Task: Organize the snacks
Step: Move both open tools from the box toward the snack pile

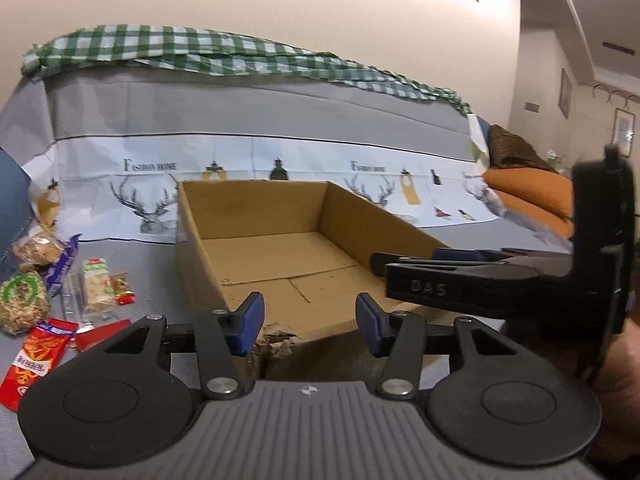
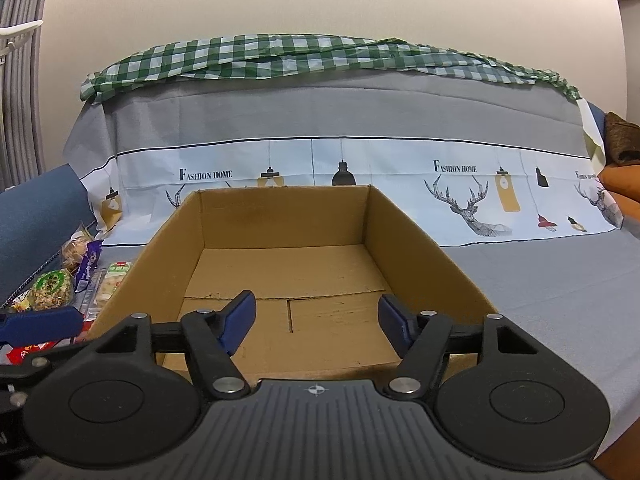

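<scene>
Now, far left on the grey sheet [image 1: 440, 128], the snacks sit in a loose cluster: a red packet [image 1: 30, 356] nearest the camera, a round green-labelled rice-puff pack [image 1: 22, 302] behind it, a clear biscuit pack with a green label [image 1: 96, 286], a small red-wrapped sweet [image 1: 122, 290], a purple wrapper [image 1: 62, 266] and a bag of brown cookies [image 1: 34, 250] at the back. All of them lie outside the box, just beside its left wall. Centre stage, the open cardboard box [image 1: 256, 208] stands on the covered surface, nothing inside it, its near edge torn at the corner. Left gripper [image 1: 310, 322] hovers at that near edge, jaws spread, gripping nothing. Moving right, the right gripper [image 2: 316, 322] hangs over the box's front rim, jaws spread wide as well, nothing between the blue pads [image 2: 240, 316]. Its black body reaches in from the right in the left wrist view. Behind, a green checked cloth [image 2: 280, 56] drapes the top, and an orange cushion [image 1: 528, 196] sits far right.
</scene>
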A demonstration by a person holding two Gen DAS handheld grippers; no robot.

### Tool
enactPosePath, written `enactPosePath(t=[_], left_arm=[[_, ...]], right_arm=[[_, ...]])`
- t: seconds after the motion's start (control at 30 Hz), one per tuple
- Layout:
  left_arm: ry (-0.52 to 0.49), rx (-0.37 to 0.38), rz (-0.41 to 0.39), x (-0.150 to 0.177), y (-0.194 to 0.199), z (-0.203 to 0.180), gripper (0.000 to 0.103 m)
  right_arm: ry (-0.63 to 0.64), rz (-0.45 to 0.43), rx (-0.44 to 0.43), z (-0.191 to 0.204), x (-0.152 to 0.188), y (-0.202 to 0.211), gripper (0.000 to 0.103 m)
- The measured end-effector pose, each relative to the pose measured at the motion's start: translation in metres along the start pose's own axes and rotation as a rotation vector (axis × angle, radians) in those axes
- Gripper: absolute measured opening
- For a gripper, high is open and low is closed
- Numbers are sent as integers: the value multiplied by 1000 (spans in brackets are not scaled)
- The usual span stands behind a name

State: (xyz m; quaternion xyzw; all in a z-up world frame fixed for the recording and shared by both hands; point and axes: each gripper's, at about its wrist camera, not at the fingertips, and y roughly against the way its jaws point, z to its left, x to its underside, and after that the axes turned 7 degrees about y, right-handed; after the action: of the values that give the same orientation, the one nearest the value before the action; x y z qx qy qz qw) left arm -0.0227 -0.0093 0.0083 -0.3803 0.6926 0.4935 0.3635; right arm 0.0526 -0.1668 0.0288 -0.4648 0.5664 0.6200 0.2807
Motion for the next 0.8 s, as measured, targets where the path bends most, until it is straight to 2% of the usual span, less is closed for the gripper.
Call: enactPosePath(t=[0.13, 0.2, 0.33, 0.4, 0.43, 0.5, 0.53, 0.57, 0.63, 0.8], left_arm=[[22, 69, 40, -20, 7, 15, 56], [-31, 120, 65, -33, 9, 23, 56], [-166, 235, 163, -52, 6, 47, 56], [-213, 258, 180, -51, 7, 64, 53], [-224, 253, 187, -49, 5, 74, 51], [-222, 199, 187, -36, 1, 95, 45], [-173, 167, 204, -33, -1, 104, 43], [-136, 140, 188, -36, -2, 111, 40], [-83, 112, 129, -42, 3, 122, 40], [-10, 44, 101, -52, 6, 137, 40]], right_arm=[[-16, 2, -3, -1, -1, -1, 69], [-39, 5, -13, -2, -2, -2, 69], [-54, 2, -28, -2, -4, -2, 69], [-57, 0, -36, -1, -4, -2, 69], [-61, 1, -39, -1, -5, -2, 69], [-64, 9, -47, 1, -5, -4, 61], [-69, 11, -52, 1, -5, -5, 60], [-75, 11, -56, 2, -6, -4, 59], [-78, 7, -68, 3, -7, -3, 56], [-108, 1, -123, 12, -17, -2, 46]])
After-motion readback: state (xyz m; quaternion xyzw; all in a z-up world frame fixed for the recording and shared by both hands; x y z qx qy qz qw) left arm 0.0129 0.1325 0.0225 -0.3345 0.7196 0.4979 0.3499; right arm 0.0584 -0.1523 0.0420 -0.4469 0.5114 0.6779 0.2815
